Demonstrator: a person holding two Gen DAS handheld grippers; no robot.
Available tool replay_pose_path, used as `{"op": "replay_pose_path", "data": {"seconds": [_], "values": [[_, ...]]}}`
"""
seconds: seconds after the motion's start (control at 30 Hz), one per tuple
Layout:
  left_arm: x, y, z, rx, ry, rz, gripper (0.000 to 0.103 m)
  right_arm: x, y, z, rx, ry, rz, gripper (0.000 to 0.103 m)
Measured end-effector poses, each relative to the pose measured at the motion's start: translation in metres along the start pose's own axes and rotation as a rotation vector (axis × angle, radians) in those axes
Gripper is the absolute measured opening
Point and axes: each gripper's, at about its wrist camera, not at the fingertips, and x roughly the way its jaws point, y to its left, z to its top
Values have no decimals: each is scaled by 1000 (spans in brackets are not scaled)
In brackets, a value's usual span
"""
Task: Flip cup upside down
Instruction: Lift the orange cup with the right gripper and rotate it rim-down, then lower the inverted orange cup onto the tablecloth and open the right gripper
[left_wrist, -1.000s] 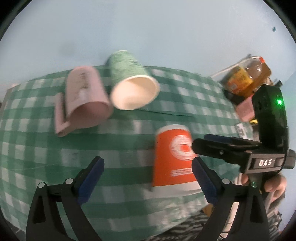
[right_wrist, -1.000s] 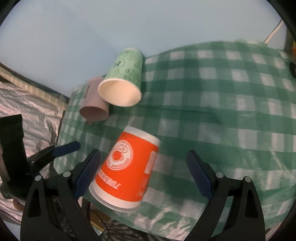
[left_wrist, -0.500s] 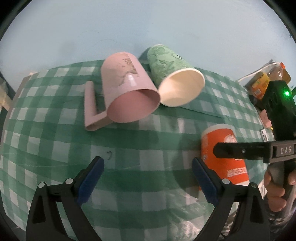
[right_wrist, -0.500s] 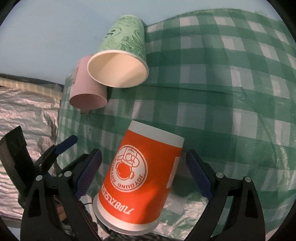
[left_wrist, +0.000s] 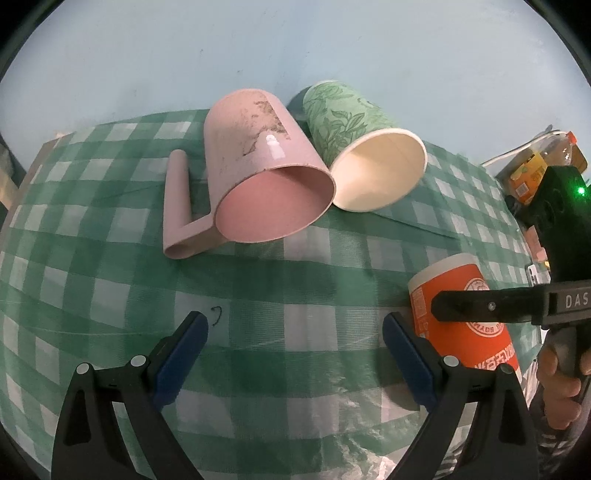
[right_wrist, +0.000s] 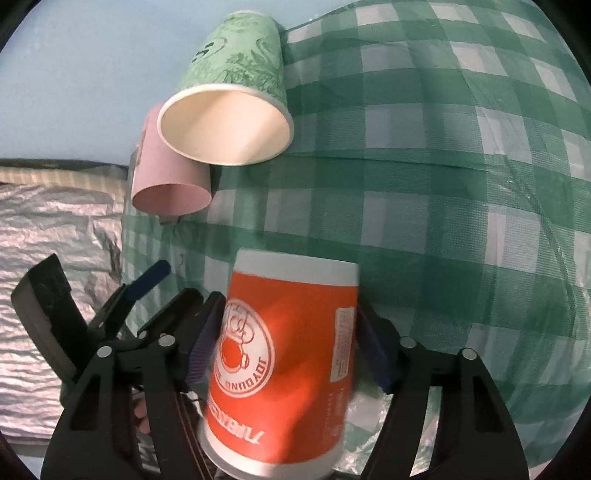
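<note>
The right tongs are clamped on the orange paper cup, rim toward the camera, near the worktop's front edge; the left tongs stand apart, empty, just beside.

Checked tablecloth (green-white) bears pink mug, green cup.

Right tongs now closed on orange cup; left tongs moved nearer pink mug
</note>
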Motion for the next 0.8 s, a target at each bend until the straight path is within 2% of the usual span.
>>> {"op": "replay_pose_path", "data": {"seconds": [0.13,0.2,0.33,0.57,0.8], "values": [[-8,1,-1,-10,-22,-3,97,-2,4,-6,-39,-33,-3,69],[-12,1,-3,-13,-36,1,97,-10,9,-11,-81,-85,-16,69],[-21,0,-8,-25,-67,-12,97,-34,28,-28,-212,-238,-89,69],[-40,-2,-18,-44,-139,9,97,-58,55,-60,-388,-477,-214,69],[-51,-11,-24,-40,-199,33,97,-63,77,-83,-499,-656,-325,69]]}}
